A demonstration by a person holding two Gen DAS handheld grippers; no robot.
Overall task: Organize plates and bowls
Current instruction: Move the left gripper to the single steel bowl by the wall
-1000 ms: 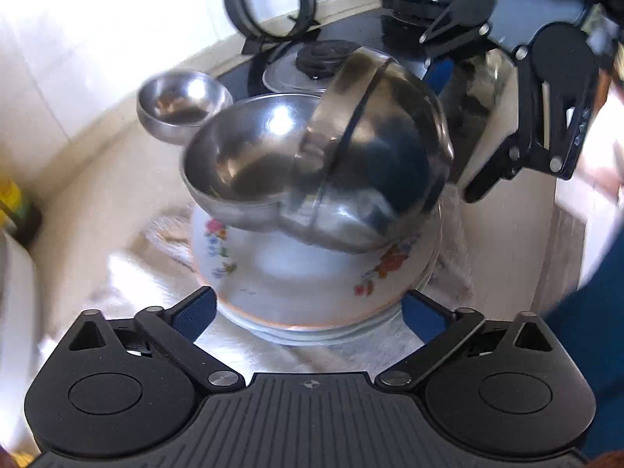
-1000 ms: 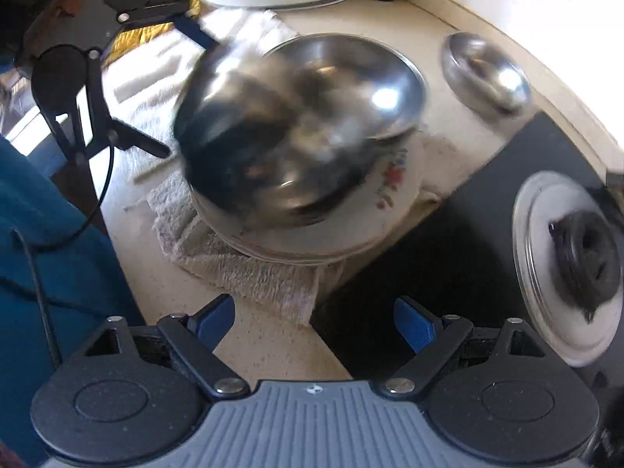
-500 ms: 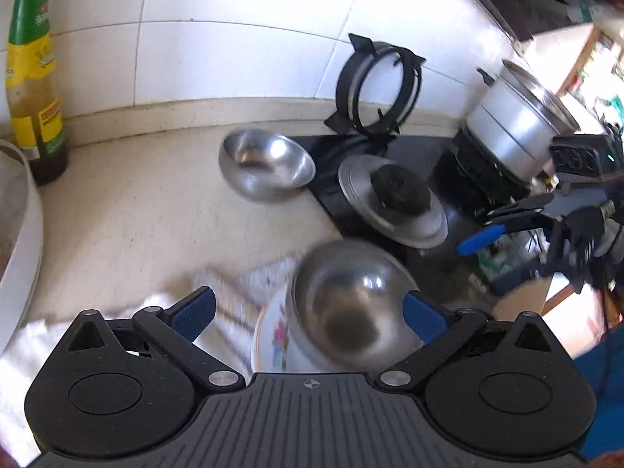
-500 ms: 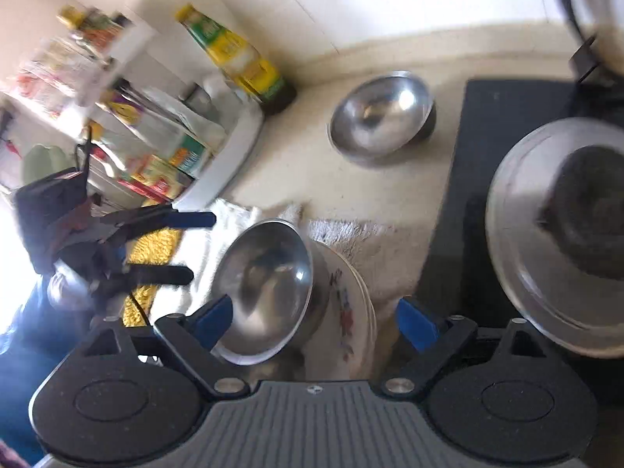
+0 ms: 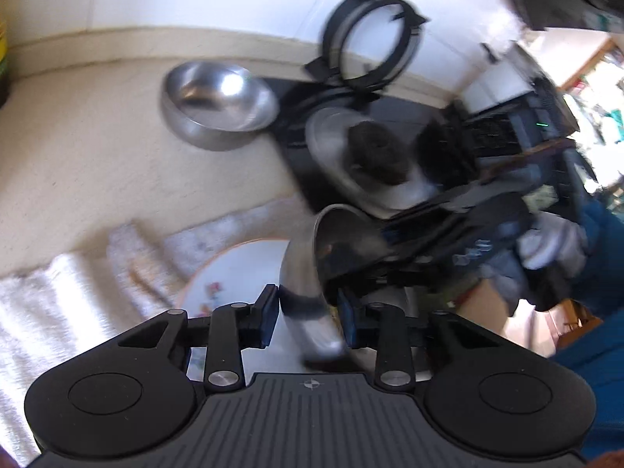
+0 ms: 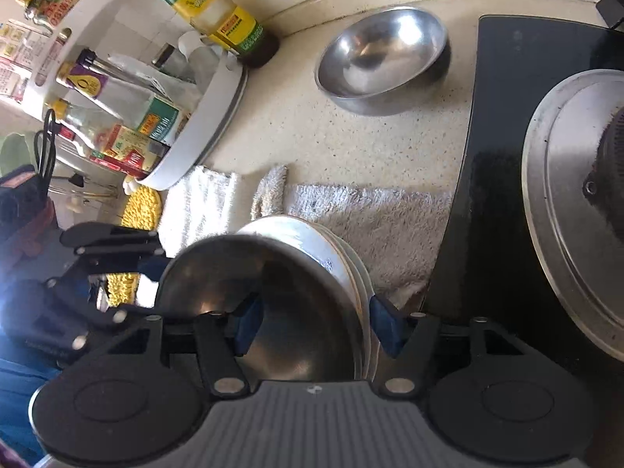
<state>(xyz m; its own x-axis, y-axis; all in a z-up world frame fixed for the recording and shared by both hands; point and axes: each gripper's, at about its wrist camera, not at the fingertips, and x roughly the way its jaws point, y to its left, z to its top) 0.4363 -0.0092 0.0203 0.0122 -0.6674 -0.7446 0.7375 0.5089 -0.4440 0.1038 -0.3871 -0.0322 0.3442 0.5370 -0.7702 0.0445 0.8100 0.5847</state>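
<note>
A steel bowl stands tilted on a stack of flowered plates. My left gripper is shut on the bowl's near rim. In the right wrist view my right gripper is closed in around the same bowl and the plate stack's edge, one pad inside the bowl, one outside the plates. The right gripper also shows in the left wrist view, at the bowl's far side. A second steel bowl sits upright on the counter by the wall, also visible in the left wrist view.
A white towel lies under the plates. A black stove with a steel lid is to the right. A white rack of bottles and an oil bottle stand to the left. A pan support leans on the wall.
Both grippers have closed in from open onto the stacked bowl from opposite sides. The bowl has tipped up on the plates.
</note>
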